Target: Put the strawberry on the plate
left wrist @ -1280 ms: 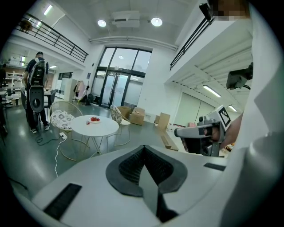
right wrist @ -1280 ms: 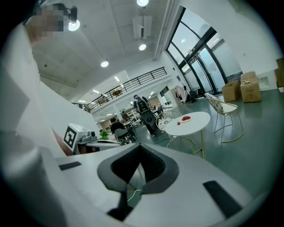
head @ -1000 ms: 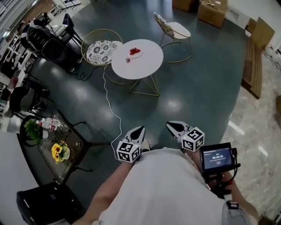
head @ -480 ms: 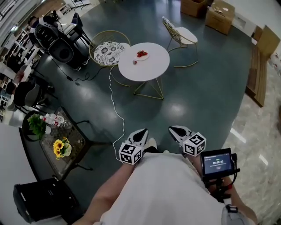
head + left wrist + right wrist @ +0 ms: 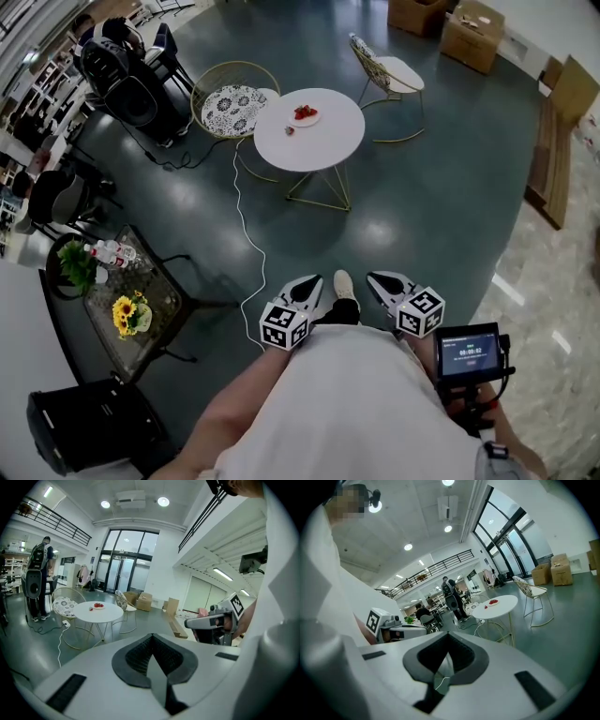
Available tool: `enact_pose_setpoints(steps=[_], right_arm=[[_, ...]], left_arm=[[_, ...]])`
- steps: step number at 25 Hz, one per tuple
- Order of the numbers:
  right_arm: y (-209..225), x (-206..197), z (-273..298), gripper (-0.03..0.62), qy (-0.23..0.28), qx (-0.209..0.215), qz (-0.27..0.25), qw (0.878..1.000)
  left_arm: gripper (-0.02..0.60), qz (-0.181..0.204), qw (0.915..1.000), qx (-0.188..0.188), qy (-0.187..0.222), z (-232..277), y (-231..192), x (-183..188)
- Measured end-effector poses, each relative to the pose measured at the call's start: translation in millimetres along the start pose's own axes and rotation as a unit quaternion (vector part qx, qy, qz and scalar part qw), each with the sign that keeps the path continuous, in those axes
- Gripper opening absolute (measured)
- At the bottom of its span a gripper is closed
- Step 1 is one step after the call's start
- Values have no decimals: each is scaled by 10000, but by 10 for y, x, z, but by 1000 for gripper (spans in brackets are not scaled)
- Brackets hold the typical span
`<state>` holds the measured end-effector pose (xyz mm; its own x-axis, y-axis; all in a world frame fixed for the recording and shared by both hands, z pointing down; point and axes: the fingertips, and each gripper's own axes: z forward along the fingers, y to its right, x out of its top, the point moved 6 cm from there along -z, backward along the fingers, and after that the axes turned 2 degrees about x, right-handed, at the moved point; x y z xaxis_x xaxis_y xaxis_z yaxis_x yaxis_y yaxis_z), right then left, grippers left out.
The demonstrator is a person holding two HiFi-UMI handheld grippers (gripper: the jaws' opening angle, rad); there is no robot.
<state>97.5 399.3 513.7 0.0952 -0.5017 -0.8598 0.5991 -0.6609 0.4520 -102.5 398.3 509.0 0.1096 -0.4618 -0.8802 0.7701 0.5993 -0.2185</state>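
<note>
The person holds the left gripper (image 5: 306, 286) and right gripper (image 5: 381, 280) low against the body, pointing forward, both with jaws pressed together on nothing. The strawberry (image 5: 290, 130) lies on the far round table (image 5: 326, 142), just beside the plate (image 5: 315, 120) on its near-left (the plate carries other red fruit). Open floor (image 5: 375, 216) lies between the grippers and the table, with a white cable (image 5: 246, 239) trailing at left.

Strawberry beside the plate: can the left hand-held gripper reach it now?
Probably not yet: the strawberry sits on the far table, the left hand-held gripper by the person's body; only open floor between.
</note>
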Motion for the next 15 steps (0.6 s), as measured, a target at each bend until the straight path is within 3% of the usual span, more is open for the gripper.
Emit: enact_pose_setpoints(steps=[15], right_arm=[[414,234,189,6,18,-263,61,9996]], left_arm=[[6,-2,9998,-199,-95,471,-324,212]])
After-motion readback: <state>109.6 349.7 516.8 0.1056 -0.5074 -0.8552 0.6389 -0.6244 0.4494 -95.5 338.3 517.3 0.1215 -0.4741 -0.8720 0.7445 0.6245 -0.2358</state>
